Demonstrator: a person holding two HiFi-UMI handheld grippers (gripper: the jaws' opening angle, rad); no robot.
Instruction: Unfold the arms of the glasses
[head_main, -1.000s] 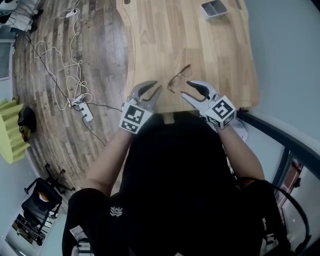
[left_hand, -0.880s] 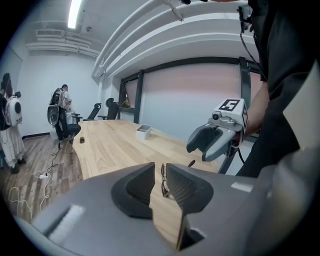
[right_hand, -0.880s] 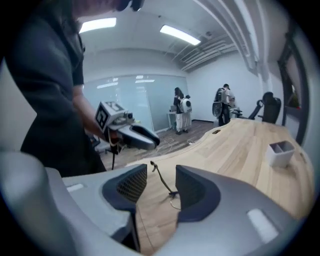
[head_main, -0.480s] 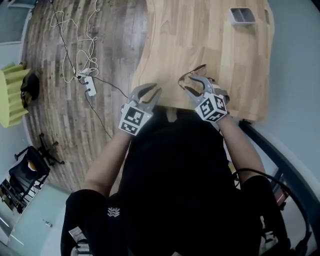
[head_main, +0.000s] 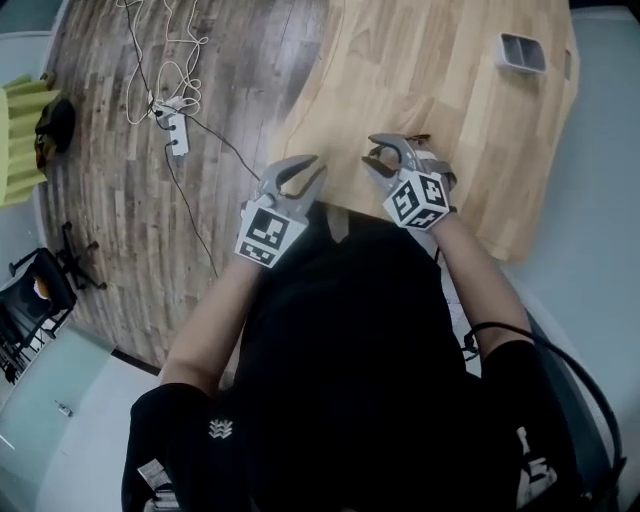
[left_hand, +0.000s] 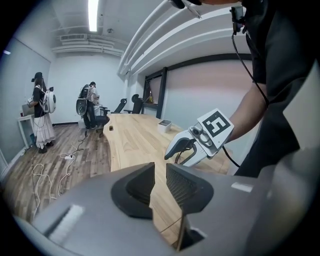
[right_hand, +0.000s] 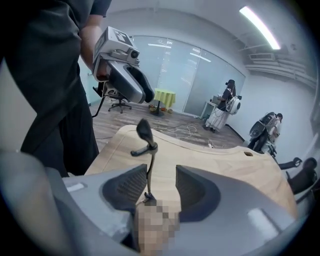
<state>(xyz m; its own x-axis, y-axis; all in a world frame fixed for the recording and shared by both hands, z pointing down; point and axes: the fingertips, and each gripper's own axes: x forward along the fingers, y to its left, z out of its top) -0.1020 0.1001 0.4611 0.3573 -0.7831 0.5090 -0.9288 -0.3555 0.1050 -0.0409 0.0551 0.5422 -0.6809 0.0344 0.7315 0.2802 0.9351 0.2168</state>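
The glasses (head_main: 421, 138) lie near the front edge of the wooden table (head_main: 440, 70), mostly hidden behind my right gripper (head_main: 369, 151). In the right gripper view one thin arm of the glasses (right_hand: 148, 160) rises between the jaws of the right gripper (right_hand: 162, 187), close to the left pad, with its curved tip (right_hand: 142, 129) pointing up. These jaws stand apart and do not clamp it. My left gripper (head_main: 315, 167) hovers at the table's front edge, left of the glasses. The left gripper (left_hand: 160, 170) shows a narrow gap with nothing in it, and faces the right gripper (left_hand: 176, 156).
A grey tray (head_main: 524, 52) sits at the table's far right. On the wooden floor to the left lie a power strip with cables (head_main: 172, 125) and a yellow object (head_main: 20, 140). People and office chairs (left_hand: 90, 107) stand far off beyond the table.
My right gripper has dropped and rolled onto the glasses, which now sit between its jaws and are mostly covered. The left gripper has shifted slightly along the table edge.
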